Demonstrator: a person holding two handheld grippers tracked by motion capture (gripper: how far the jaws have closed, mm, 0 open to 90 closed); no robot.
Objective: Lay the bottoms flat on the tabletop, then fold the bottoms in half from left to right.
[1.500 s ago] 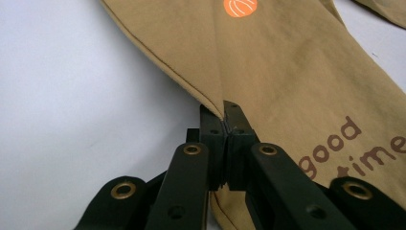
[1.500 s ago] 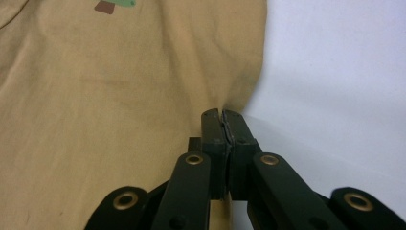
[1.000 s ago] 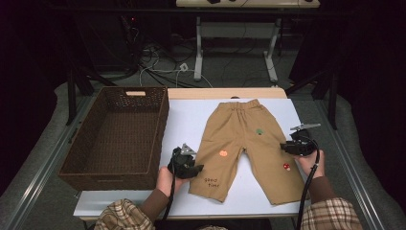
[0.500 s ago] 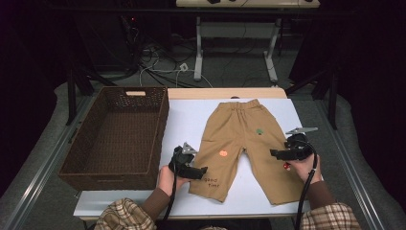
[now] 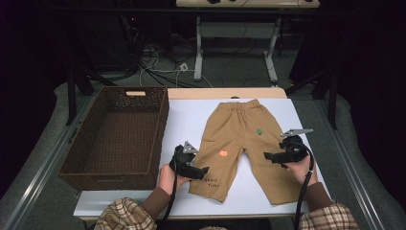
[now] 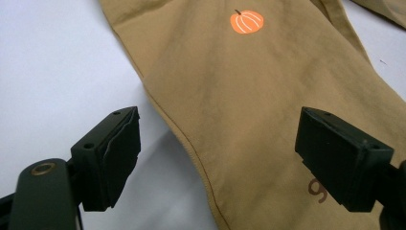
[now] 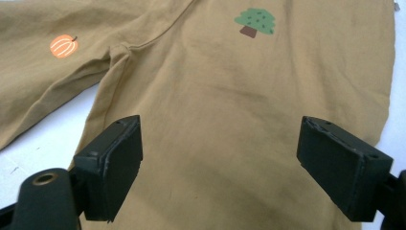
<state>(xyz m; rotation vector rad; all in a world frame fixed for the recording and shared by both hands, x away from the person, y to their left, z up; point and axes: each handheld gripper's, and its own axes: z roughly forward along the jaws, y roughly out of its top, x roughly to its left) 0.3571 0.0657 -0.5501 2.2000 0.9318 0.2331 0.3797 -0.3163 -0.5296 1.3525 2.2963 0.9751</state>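
Observation:
Tan child's trousers (image 5: 239,136) lie flat on the white table (image 5: 184,120), waistband at the far side, with an orange pumpkin print (image 6: 246,21) and a green tree print (image 7: 255,21). My left gripper (image 5: 203,170) hovers at the outer edge of the left leg, near its dark lettering. In the left gripper view the left gripper (image 6: 218,139) is open, its jaws just widened, and the leg's seam passes below the gap untouched. My right gripper (image 5: 268,156) sits over the right leg. In the right gripper view the right gripper (image 7: 220,139) is open too, jaws just widened above smooth fabric.
A brown wicker basket (image 5: 162,139), with nothing in it, stands on the table's left half beside the trousers. Table edges run close to both hands at the front. Cables and a stand's legs lie on the floor beyond the table.
Both grippers' jaws have opened wide. The right gripper has shifted a little to the left, onto the right leg. The left hand has stayed put.

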